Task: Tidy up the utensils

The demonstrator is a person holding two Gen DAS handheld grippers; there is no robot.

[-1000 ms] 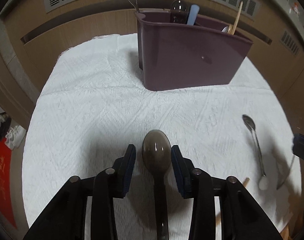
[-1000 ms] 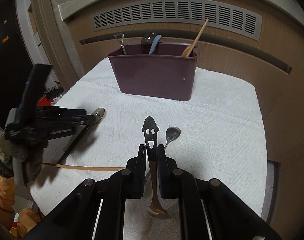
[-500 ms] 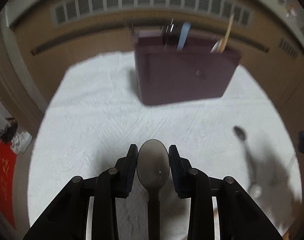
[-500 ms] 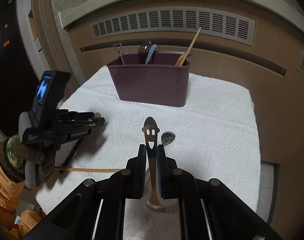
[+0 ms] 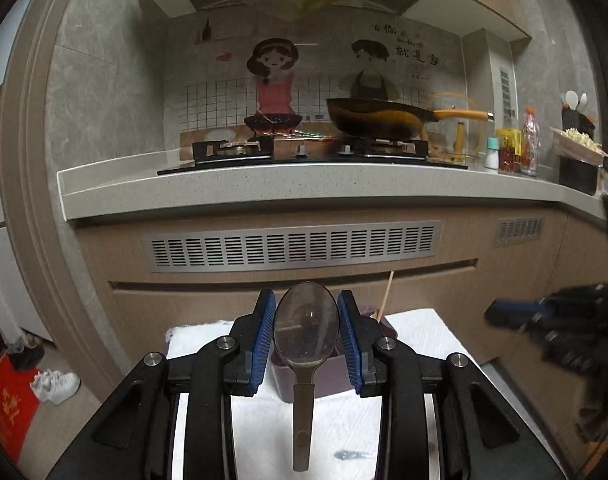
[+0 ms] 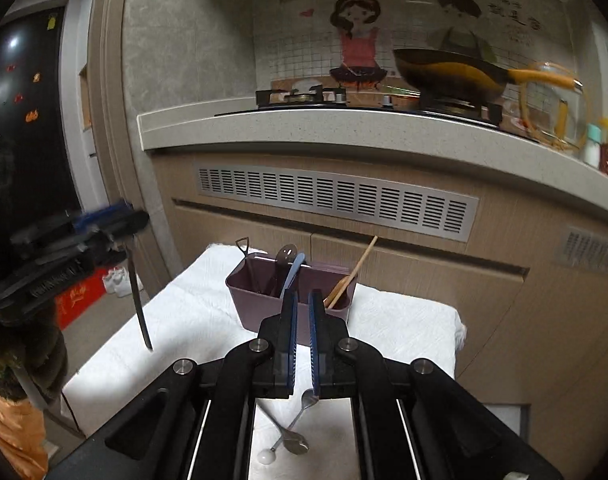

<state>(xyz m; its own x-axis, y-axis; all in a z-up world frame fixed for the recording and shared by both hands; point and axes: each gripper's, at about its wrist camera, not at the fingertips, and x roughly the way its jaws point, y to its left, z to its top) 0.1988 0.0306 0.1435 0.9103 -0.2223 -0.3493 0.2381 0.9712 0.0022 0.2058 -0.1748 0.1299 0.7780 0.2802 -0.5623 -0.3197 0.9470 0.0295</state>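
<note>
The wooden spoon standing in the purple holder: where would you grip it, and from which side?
Take the wooden spoon by its bare upper handle, from above: it leans up and right past the rim of the purple holder, clear of the other utensils.

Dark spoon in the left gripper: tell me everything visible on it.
The dark spoon is smoky brown and translucent, and looks like plastic. It has an oval bowl, a narrow neck and a flat, straight handle with a small dot near its end. The bowl sits between the blue pads of the left gripper, which press its two edges. The right wrist view shows the handle hanging down, clear of the white cloth. Nothing else touches it.
</note>
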